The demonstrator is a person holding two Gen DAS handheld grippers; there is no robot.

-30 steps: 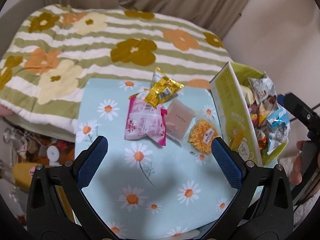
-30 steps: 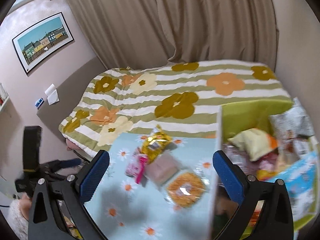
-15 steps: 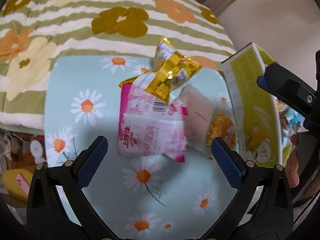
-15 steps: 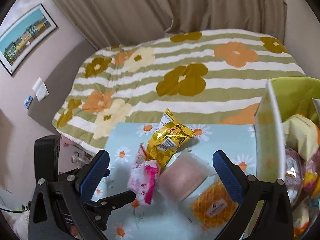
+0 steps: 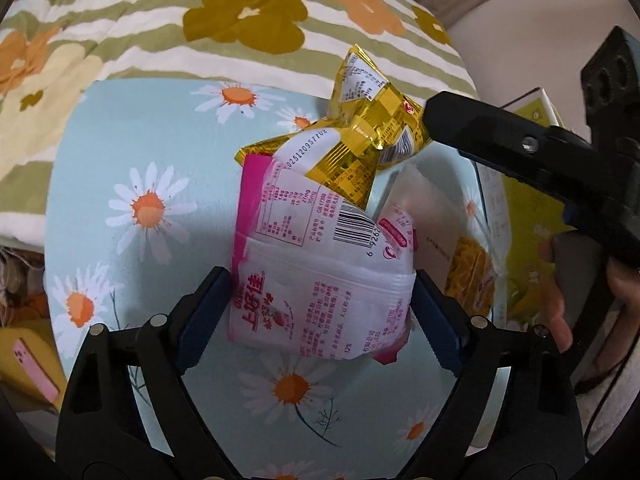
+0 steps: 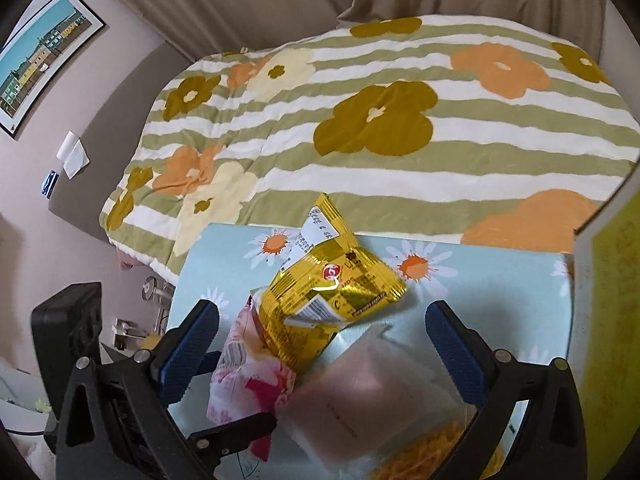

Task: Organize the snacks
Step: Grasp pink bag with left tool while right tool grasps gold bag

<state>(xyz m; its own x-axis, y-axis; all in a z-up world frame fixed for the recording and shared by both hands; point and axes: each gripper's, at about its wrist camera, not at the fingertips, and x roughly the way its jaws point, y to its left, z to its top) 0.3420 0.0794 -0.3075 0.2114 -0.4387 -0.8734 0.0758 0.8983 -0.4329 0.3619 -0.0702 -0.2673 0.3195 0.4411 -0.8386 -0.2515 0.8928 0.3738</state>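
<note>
Far left in my left wrist view the striped flower quilt (image 5: 120,32) lies behind the daisy-print table (image 5: 140,152), bare along that side. Coming across, my left gripper (image 5: 320,312) has just been closing, and the pink-and-white snack packet (image 5: 320,280) lies flat on the cloth between its blue pads, which sit right at the packet's two side edges. I judge them touching or about to touch; I cannot see a firm squeeze yet, so I count the jaws as not fully clamped. The gold foil packet (image 5: 360,136) lies on the pink packet's far end. Further right a pale pink pouch (image 5: 432,216) and a waffle snack (image 5: 468,268) lie just beside it, then the yellow-green box (image 5: 528,208) at the table's right edge.

In the right wrist view my right gripper (image 6: 322,340) hangs spread wide over the gold foil packet (image 6: 332,296), holding nothing, with the pale pouch (image 6: 352,400) below it.

The step in hand, as I read it, is picking loose snacks off the table. Next I need to finish the pinch on the pink packet and lift it clear from under the gold one without dragging that one off, while the right closes on the gold foil
</note>
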